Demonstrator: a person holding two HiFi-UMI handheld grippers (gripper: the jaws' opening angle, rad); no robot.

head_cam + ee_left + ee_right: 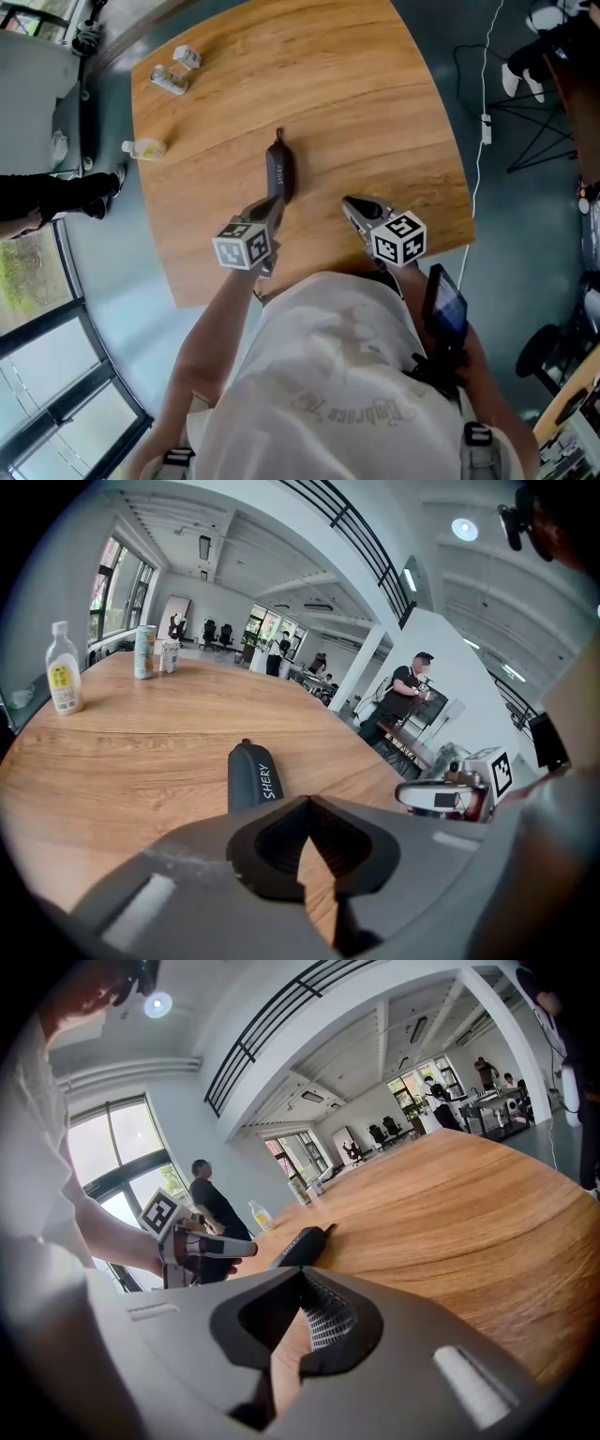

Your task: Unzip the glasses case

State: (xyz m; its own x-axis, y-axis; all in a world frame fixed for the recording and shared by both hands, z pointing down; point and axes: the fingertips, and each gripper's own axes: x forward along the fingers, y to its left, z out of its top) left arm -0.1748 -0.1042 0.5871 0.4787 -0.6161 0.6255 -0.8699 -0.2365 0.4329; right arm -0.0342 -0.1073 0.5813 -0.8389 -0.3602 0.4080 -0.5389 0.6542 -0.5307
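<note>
A dark, long glasses case [279, 172] with white lettering lies zipped on the round wooden table [375, 112], its zip pull at the far end. My left gripper [274, 203] is shut on nothing, its tips just short of the case's near end. In the left gripper view the case [253, 772] lies straight ahead of the closed left gripper [305, 802]. My right gripper [349, 202] is shut and empty too, hovering to the right of the case. From the right gripper view, the case [300, 1244] sits ahead and left of the right gripper [300, 1272], with the left gripper [208, 1247] beside it.
A small plastic bottle [145, 148] stands near the table's left edge, with a can [171, 80] and a small box [187, 56] farther back. A person [403, 700] stands beyond the table. A white cable [483, 112] runs over the floor on the right.
</note>
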